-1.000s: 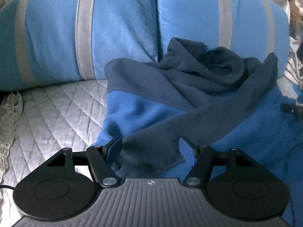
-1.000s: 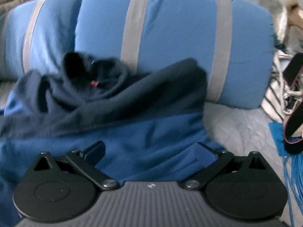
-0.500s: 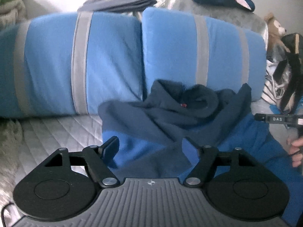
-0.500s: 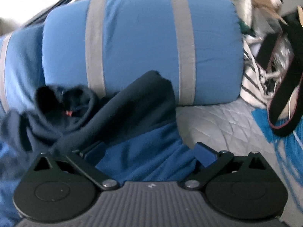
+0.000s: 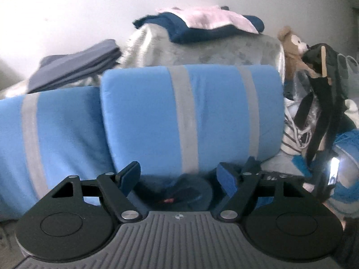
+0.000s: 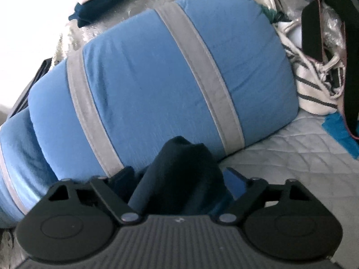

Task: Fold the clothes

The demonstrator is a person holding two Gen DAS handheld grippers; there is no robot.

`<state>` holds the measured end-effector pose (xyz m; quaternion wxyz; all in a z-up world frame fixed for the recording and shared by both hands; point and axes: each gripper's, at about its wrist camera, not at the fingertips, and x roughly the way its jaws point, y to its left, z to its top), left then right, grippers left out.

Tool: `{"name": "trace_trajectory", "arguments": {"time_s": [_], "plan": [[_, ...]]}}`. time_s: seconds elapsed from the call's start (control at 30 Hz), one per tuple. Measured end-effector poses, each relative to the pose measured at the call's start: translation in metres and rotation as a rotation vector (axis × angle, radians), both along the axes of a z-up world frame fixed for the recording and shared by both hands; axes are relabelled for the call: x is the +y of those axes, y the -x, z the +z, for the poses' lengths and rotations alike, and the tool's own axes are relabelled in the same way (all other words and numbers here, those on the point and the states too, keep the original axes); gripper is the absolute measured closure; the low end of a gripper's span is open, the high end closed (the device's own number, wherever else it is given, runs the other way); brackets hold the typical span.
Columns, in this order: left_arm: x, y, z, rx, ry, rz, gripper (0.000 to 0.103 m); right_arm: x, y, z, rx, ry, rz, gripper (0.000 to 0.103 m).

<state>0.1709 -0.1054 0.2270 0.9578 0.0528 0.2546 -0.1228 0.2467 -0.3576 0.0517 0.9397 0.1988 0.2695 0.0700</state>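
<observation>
A navy and blue fleece top lies on the bed against the pillows. In the left wrist view only its dark collar (image 5: pixel 188 192) with a small red tag shows, low between the fingers. My left gripper (image 5: pixel 179 177) is open and held above it, touching nothing. In the right wrist view a bunched navy fold of the top (image 6: pixel 179 170) stands up between the fingers of my right gripper (image 6: pixel 179 179). Its jaws are closing around this fold; the left finger is partly hidden by cloth, and the pads do not visibly press it.
Two blue pillows with grey stripes (image 5: pixel 193 116) (image 6: pixel 157 85) lean at the head of the quilted grey bed (image 6: pixel 291 161). Behind them lie folded clothes (image 5: pixel 74 67) and a navy and pink pile (image 5: pixel 202 24). A teddy bear (image 5: pixel 291 47), a black strap (image 5: pixel 318 112) and a striped bag (image 6: pixel 314 89) crowd the right.
The left gripper has risen and tipped up, so the top sank from filling its view to a sliver. The right gripper rolled, moved forward around the navy fold, and its jaws narrowed.
</observation>
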Motion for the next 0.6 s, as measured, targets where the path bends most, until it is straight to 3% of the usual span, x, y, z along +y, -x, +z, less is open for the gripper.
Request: {"name": "trace_trajectory", "arguments": {"time_s": [0.07,0.1,0.13,0.17,0.2,0.33,0.4,0.6], "plan": [[-0.012,-0.014,-0.010,0.020,0.006,-0.004,0.028,0.001,-0.010,-0.004,0.015,-0.004,-0.001,0.023],[-0.018,-0.021,-0.014,0.028,0.006,-0.007,0.028,0.003,-0.015,-0.005,0.019,-0.001,0.011,0.033],[-0.024,-0.027,-0.019,0.031,0.001,-0.012,0.028,0.005,-0.019,-0.007,0.021,0.006,0.034,0.063],[-0.030,-0.032,-0.024,0.037,0.001,-0.021,0.028,0.007,-0.022,-0.009,0.037,0.029,0.054,0.083],[-0.034,-0.038,-0.028,0.047,0.006,-0.035,0.028,0.010,-0.024,-0.010,0.064,0.061,0.073,0.094],[-0.052,-0.062,-0.045,0.092,0.035,-0.086,0.028,0.004,-0.002,-0.008,0.087,0.142,0.102,0.094],[-0.056,-0.077,-0.056,0.139,0.090,-0.088,0.028,-0.002,0.013,-0.007,0.094,0.167,0.112,0.094],[-0.055,-0.130,-0.097,0.393,0.361,-0.081,0.028,-0.016,0.039,-0.018,0.132,0.194,0.151,0.094]]}}
